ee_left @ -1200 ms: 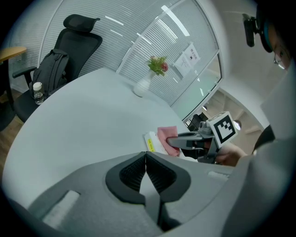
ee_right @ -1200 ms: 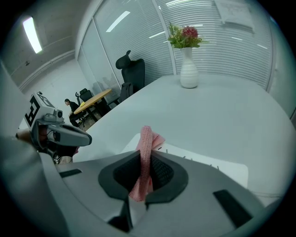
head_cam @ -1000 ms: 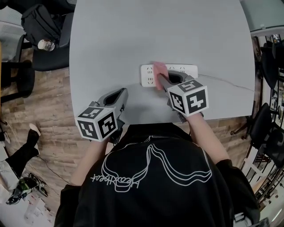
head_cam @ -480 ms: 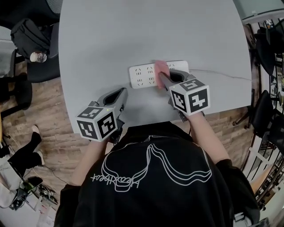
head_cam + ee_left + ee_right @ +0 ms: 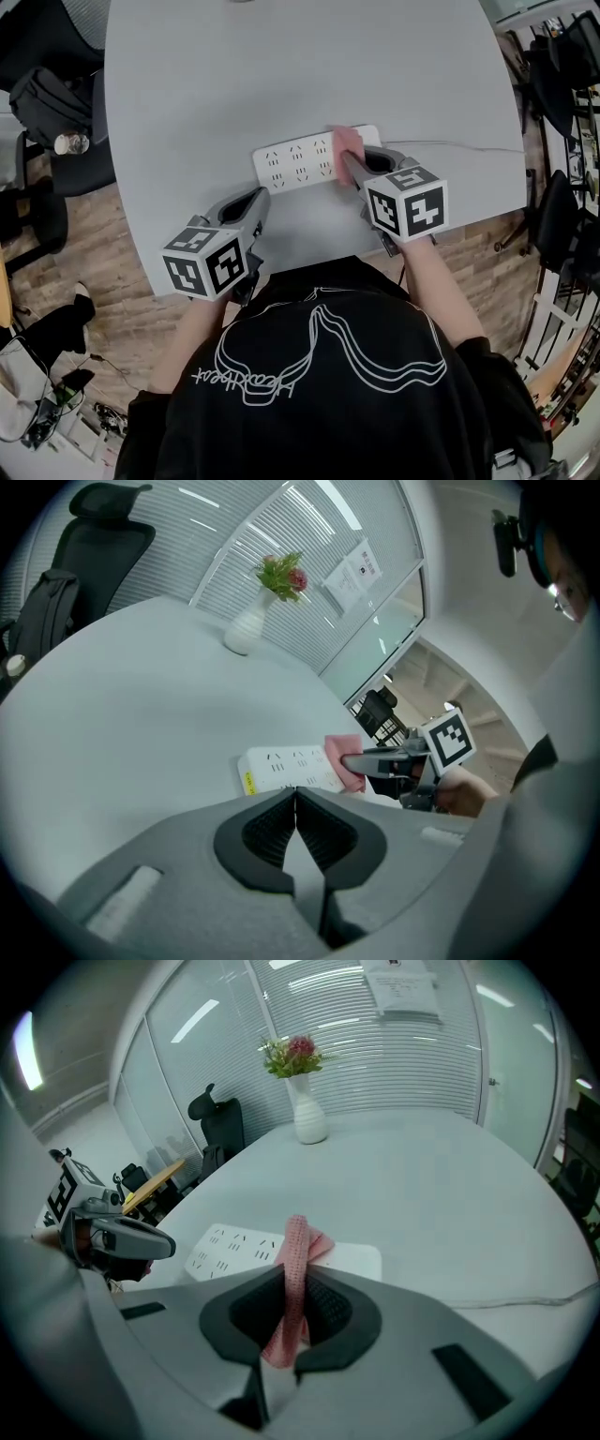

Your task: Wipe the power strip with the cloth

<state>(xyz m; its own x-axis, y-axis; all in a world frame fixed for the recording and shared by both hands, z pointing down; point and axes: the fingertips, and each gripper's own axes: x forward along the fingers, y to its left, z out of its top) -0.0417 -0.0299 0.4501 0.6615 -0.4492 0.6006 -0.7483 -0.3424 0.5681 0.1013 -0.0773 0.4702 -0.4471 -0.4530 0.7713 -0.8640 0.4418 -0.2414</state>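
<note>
In the head view, the right gripper [image 5: 351, 161] reaches forward over the pale grey round table [image 5: 281, 66]. Its jaws are pressed together on a small pink cloth [image 5: 345, 141]. The cloth lies just ahead of the tips, on the right part of the long white plastic power strip [image 5: 292, 163]. The strip's thin white cable [image 5: 469, 147] runs off to the right, past this gripper. The left gripper [image 5: 256, 199] hangs near the table edge, behind the strip's left end and apart from it.

In the left gripper view, the jaws of the left gripper [image 5: 296, 803] stand together with nothing between them. The power strip [image 5: 281, 769] lies ahead and a little to the right of the tips, and the pink cloth [image 5: 345, 761] sits at its far right end, under the other gripper.

In the right gripper view, the cloth [image 5: 294, 1269] runs as a narrow folded band up between the dark pads, firmly pinched, and its free end touches the strip [image 5: 234, 1246] just beyond the tips. A white vase with flowers [image 5: 306, 1115] stands far ahead.

My judgement: the wiping is under way, not finished. The cloth covers only the right part, while the socket rows to the left of the right gripper lie open. Whether they are already wiped cannot be told, as no dirt shows.
</note>
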